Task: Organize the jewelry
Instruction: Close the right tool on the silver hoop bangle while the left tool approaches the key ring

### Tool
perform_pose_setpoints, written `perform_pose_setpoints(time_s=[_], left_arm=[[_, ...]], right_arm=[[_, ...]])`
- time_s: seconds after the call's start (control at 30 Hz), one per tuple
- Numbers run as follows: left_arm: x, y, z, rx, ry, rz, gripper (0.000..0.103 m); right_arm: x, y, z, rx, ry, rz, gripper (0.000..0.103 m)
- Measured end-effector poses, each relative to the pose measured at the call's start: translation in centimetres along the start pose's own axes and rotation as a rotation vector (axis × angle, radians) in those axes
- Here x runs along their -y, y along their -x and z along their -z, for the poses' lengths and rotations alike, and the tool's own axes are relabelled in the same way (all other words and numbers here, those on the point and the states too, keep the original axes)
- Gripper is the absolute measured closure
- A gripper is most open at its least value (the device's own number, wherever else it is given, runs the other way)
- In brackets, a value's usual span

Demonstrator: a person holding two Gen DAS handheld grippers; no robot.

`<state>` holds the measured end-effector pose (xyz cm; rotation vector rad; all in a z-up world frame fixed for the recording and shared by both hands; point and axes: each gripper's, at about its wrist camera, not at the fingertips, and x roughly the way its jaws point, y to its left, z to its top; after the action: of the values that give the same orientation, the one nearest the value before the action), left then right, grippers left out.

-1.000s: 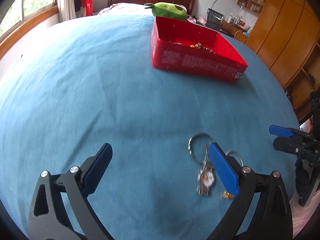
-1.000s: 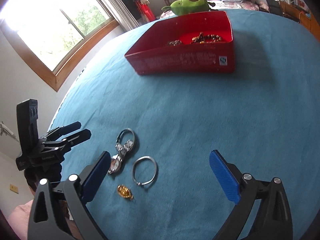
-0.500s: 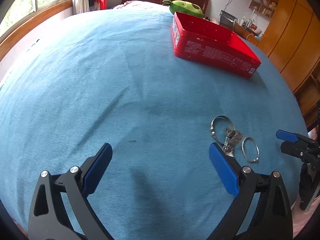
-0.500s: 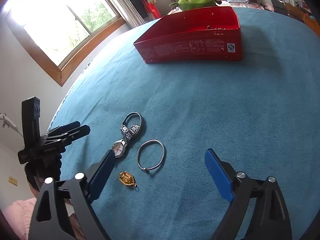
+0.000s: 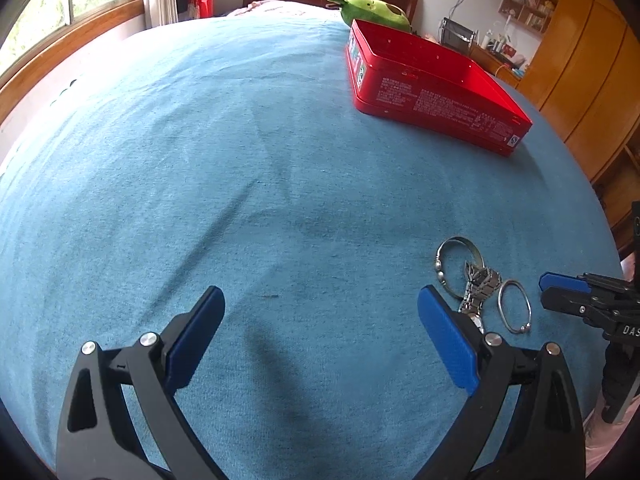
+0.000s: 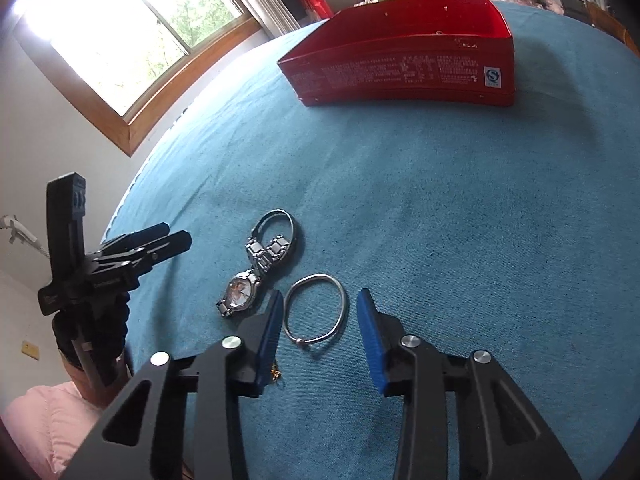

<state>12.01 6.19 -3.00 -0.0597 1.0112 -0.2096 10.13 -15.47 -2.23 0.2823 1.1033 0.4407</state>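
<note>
A silver bangle (image 6: 315, 309) lies on the blue cloth between the blue pads of my right gripper (image 6: 318, 334), which is open, with the jaws partly closed around the bangle without touching it. A silver watch (image 6: 256, 272) lies just left of the bangle, beside a second ring (image 6: 276, 224). A small gold piece (image 6: 276, 376) peeks out under the left finger. The red tin (image 6: 404, 68) stands far ahead. In the left wrist view my left gripper (image 5: 320, 332) is open and empty, with the watch (image 5: 478, 284) and bangle (image 5: 516, 306) to its right.
A green plush toy (image 5: 372, 10) lies behind the red tin (image 5: 432, 88). A window (image 6: 132, 28) is at the left and wooden cabinets (image 5: 592, 60) at the right. The blue cloth (image 5: 200, 160) covers the whole surface.
My right gripper has moved forward and down over the bangle and its jaws have narrowed. My left gripper has drawn back and left, so the jewelry now sits to its right.
</note>
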Motion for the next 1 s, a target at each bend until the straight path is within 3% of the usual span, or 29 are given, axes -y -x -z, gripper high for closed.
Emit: perform_pose_setpoints(time_s=[0.33, 1.0], left_arm=[[0.1, -0.6, -0.3, -0.007, -0.008, 0.004, 0.007], [-0.6, -0.9, -0.6, -0.014, 0.004, 0.008, 0.007]], right_arm=[[-0.1, -1.4, 0.0, -0.044, 0.021, 0.018, 0.071], [-2.8, -2.2, -2.0, -0.039, 0.064, -0.014, 0.071]])
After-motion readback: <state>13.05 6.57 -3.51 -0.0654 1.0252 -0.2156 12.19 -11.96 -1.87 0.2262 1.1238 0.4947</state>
